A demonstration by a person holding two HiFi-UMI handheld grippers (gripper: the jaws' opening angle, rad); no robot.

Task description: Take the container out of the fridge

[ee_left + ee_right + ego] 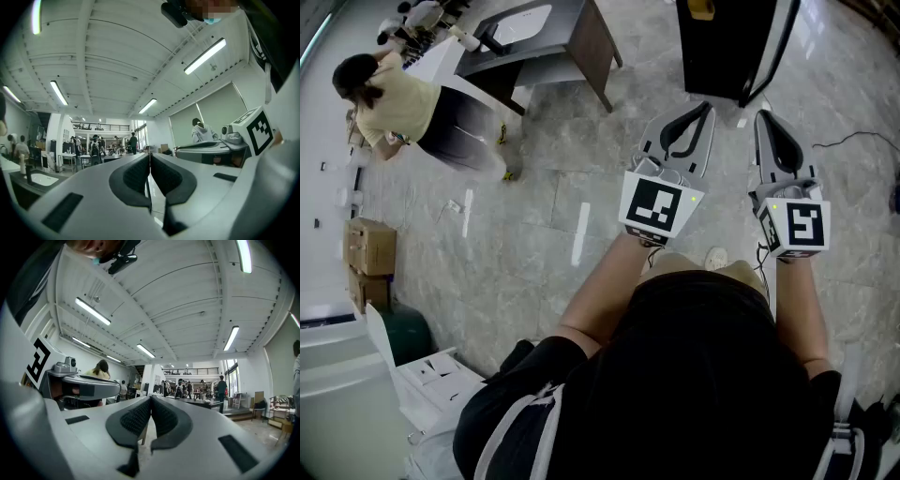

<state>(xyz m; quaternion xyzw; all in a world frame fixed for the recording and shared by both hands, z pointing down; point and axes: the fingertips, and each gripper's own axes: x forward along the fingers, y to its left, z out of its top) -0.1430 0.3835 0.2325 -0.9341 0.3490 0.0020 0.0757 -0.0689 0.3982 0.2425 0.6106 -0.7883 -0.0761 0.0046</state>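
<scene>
dark clothing of the person fills the bottom of the head view, and past it two bare forearms hold the tools out over the pale grey marbled floor (pixel 581 159). the white left gripper (pixel 706 106) with its black padded jaws is clenched on nothing; its own view shows the pads of the left gripper (pixel 150 157) pressed together with only the room beyond. the matching white right gripper (pixel 761 115) is likewise closed and empty, pads meeting in its own view (pixel 151 401). ahead of both stands a tall black cabinet (pixel 727 47), which may be the fridge, though from this steep angle that is not certain. no container shows in any view, so it is presumably inside. judging by this, nothing is done yet: approach, opening the door, gripping and lifting out all remain.
</scene>
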